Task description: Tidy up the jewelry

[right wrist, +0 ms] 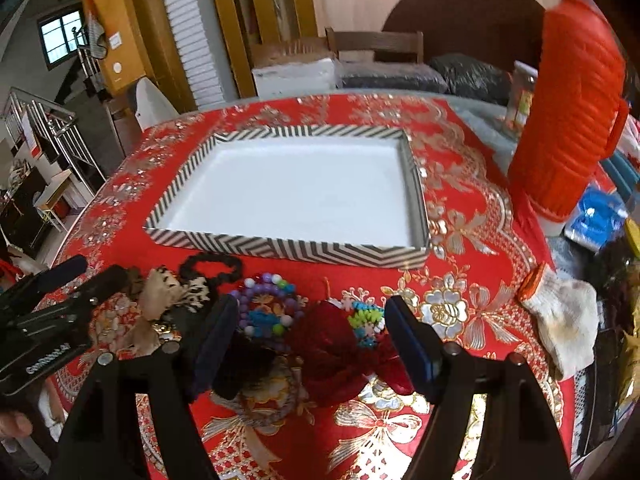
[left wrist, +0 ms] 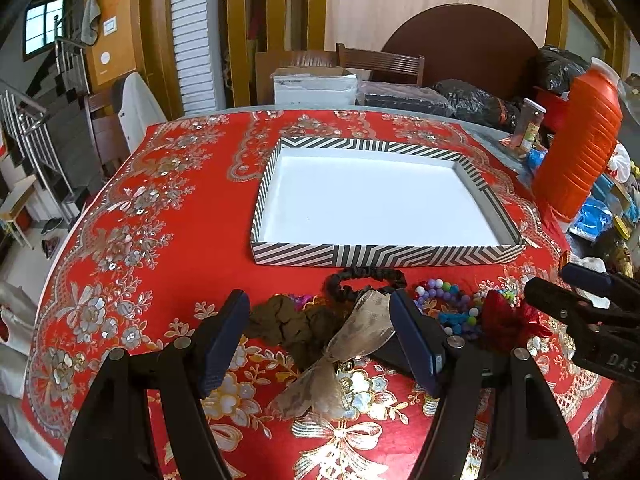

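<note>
Red floral cloth covers the desk (left wrist: 120, 216), w/ a striped tray (left wrist: 384, 256) sitting mid-desk, white floor bare, nothing in it yet. Clutter (orange ribbed jug (left wrist: 576, 140), white sock (right wrist: 560, 320)) sits off to the right, not part of the job.

Jewelry is strung in a row along the tray's near wall, between tray and both tongs. Left to right: brown scrunchie (left wrist: 288, 324), tan ribbon bow (left wrist: 340, 356), black beaded band (left wrist: 360, 280), pastel bead bracelet (right wrist: 264, 304), dark red flower piece (right wrist: 328, 336), green/white bead piece (right wrist: 366, 320).

Left tongs (left wrist: 320, 340): wide open, gripping nothing, hanging just above the bow. Bow's long axis runs roughly front-to-back, along the fingers, so the jaws straddle it across its narrow waist. Scrunchie is just beside the left finger's inner side.

Right tongs (right wrist: 310, 344): also wide open, empty, w/ the red flower piece and bead bracelet lying between the fingers, slightly ahead.

Judgement: each side has its own nearest item – left for bow, right for flower or beads. Tray lies straight ahead of both, so the carry is prob. a short forward hop over the near wall. Risk: beads and flower overlap, so closing may snag two at once.
</note>
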